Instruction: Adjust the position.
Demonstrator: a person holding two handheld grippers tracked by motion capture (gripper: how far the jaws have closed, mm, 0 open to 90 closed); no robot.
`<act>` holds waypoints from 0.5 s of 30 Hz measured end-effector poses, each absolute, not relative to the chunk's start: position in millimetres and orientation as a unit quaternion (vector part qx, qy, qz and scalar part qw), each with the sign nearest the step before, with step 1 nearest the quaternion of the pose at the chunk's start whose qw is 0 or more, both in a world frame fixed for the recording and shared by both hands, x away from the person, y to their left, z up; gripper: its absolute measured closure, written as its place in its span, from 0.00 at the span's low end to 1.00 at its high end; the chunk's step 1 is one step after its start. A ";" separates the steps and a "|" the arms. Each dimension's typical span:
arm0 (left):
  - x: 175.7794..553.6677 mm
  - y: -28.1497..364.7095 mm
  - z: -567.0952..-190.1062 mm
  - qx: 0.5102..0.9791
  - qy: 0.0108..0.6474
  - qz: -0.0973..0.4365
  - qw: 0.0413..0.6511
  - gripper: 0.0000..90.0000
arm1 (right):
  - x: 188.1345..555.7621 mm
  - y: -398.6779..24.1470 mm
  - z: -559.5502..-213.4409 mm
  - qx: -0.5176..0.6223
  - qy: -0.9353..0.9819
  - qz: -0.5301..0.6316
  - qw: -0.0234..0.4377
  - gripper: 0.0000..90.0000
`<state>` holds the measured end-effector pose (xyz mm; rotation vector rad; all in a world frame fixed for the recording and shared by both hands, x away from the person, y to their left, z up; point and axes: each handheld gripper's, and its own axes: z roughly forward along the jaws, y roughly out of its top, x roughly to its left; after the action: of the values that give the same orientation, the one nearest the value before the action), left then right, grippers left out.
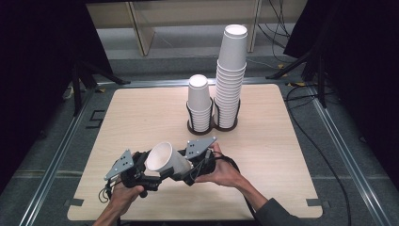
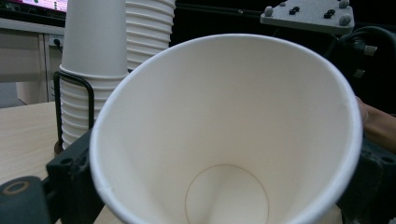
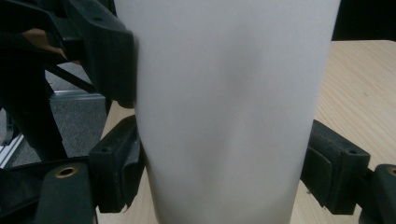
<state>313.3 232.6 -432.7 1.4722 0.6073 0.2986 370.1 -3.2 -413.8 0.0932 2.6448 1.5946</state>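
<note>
high view: i hold one white paper cup (image 1: 165, 160) on its side above the near part of the counter (image 1: 141, 113), between my two hands. my right gripper (image 1: 181, 170) has it by the base end, and my left gripper (image 1: 149, 170) sits at the open rim, which tips up and toward my left. behind, well apart from my hands, a wire holder (image 1: 212, 126) carries a short stack of cups (image 1: 199, 103) and a tall stack (image 1: 231, 77) just beside it.

left gripper view: i look straight into the cup's mouth (image 2: 224, 140), down to its round bottom. my left fingers (image 2: 70, 182) flank the rim, one on either side. they stand partly open, and i cannot tell whether the pads press on the paper or only sit beside it. the other gripper's grey plate (image 2: 308, 16) shows above the rim.

right gripper view: the cup's wall (image 3: 229, 112) stands between my right fingers (image 3: 116, 172), which are closed on it from both sides; the paper looks faintly dented there. a finger of the left gripper (image 3: 109, 60) touches the wall higher up.

i judge this cup very light, thin and easy to crush, with a smooth wall that can slip. the rolled rim and the base ring look like the stiffest places, so i would take hold there, gently, and never pinch the middle of the wall.
</note>
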 end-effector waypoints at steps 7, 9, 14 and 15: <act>312.7 233.8 -431.7 0.663 0.264 0.132 0.688 0.14 | 369.9 -0.8 -416.8 0.034 0.852 0.522 0.013 0.25; 313.0 234.3 -431.5 0.664 0.265 0.131 0.687 0.16 | 369.6 -0.3 -417.8 0.039 0.851 0.524 0.011 0.24; 313.5 237.2 -429.9 0.660 0.271 0.145 0.686 0.19 | 371.5 -1.7 -420.0 0.062 0.848 0.526 -0.001 0.20; 314.3 238.8 -429.6 0.658 0.273 0.150 0.685 0.19 | 372.4 -3.9 -420.1 0.067 0.851 0.521 0.001 0.19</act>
<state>314.3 238.8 -429.6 1.4748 0.6108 0.3352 372.4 -3.9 -420.1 0.2110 2.6715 1.6352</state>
